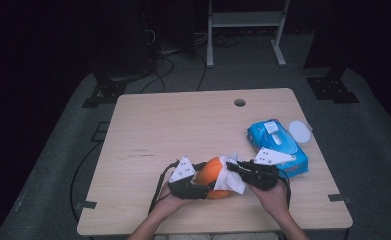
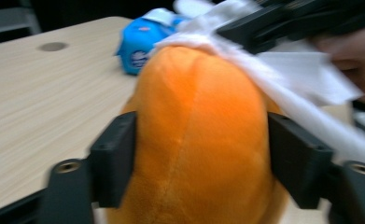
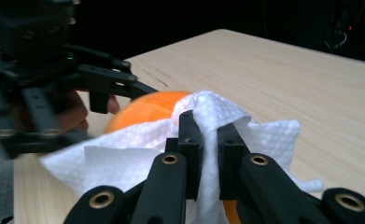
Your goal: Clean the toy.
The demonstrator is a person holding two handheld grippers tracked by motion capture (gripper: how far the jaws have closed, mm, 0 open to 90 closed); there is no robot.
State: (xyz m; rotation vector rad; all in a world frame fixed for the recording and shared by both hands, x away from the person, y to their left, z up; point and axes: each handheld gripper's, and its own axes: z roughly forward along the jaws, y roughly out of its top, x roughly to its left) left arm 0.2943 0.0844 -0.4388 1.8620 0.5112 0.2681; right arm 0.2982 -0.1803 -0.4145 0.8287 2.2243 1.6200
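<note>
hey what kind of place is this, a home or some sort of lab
Probably a lab or recording studio rather than a home: a lone wooden table stands on grey carpet in a dark room, with cables on the floor and a metal stand behind.

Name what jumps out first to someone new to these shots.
The orange plush toy near the table's front edge, clamped from both sides by the left tool. Next, the white wipe draped over the plush, pinched in the right tool. Behind them to the right lies a blue wipes pack, with a round white lid beside it.
</note>
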